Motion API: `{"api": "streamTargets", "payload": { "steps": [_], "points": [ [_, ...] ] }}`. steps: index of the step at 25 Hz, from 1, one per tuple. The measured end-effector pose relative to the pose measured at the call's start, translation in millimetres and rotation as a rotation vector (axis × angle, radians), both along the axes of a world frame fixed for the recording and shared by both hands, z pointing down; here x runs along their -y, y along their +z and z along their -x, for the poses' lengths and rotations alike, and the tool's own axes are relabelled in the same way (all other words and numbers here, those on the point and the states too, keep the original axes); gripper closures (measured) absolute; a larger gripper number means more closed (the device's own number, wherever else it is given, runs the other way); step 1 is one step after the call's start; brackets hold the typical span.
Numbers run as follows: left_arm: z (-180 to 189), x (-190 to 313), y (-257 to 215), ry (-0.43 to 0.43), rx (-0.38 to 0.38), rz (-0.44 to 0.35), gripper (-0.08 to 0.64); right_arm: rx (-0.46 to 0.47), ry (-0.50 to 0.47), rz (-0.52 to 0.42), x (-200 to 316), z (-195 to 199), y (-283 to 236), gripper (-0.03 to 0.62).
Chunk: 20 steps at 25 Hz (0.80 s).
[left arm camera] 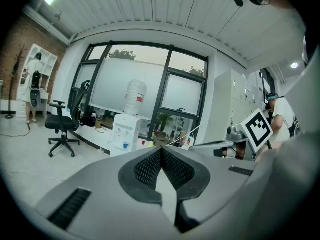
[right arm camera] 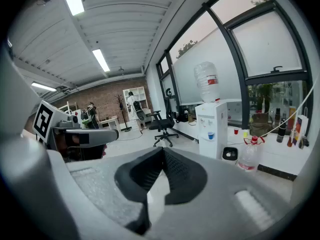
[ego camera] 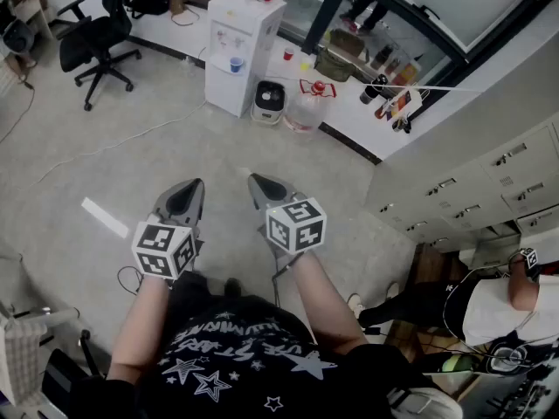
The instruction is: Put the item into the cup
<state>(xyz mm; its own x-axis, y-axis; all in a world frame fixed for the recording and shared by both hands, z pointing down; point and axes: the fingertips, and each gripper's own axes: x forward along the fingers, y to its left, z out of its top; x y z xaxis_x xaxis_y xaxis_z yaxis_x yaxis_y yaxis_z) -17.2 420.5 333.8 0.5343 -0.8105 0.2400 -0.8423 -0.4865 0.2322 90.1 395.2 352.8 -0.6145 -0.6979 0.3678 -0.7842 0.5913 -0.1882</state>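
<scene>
The left tool (ego camera: pixel 188 195) and right tool (ego camera: pixel 262 188) hang side by side above the floor (ego camera: pixel 113 155), each with its jaws pressed together on nothing. Far off, a small blue cup (ego camera: pixel 236 63) sits in the water dispenser (ego camera: pixel 249 20). Whether it is the task's cup I cannot tell.

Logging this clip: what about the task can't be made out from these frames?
The item: in no view; left tongs and right tongs are shut on nothing.
The task's cup: the blue cup on the water dispenser is too small in head view to judge.
The bystander: cut off by head view's right edge.
</scene>
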Motion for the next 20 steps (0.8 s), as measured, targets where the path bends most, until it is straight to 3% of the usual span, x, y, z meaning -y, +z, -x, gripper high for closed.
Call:
{"api": "streamTargets", "payload": {
  "steps": [20],
  "points": [
    [-21.8, -12.8, -4.2, -0.003, 0.003, -0.007, 0.555, 0.066, -0.016, 0.015, -12.2, -20.5, -2.3, 0.591]
  ]
}}
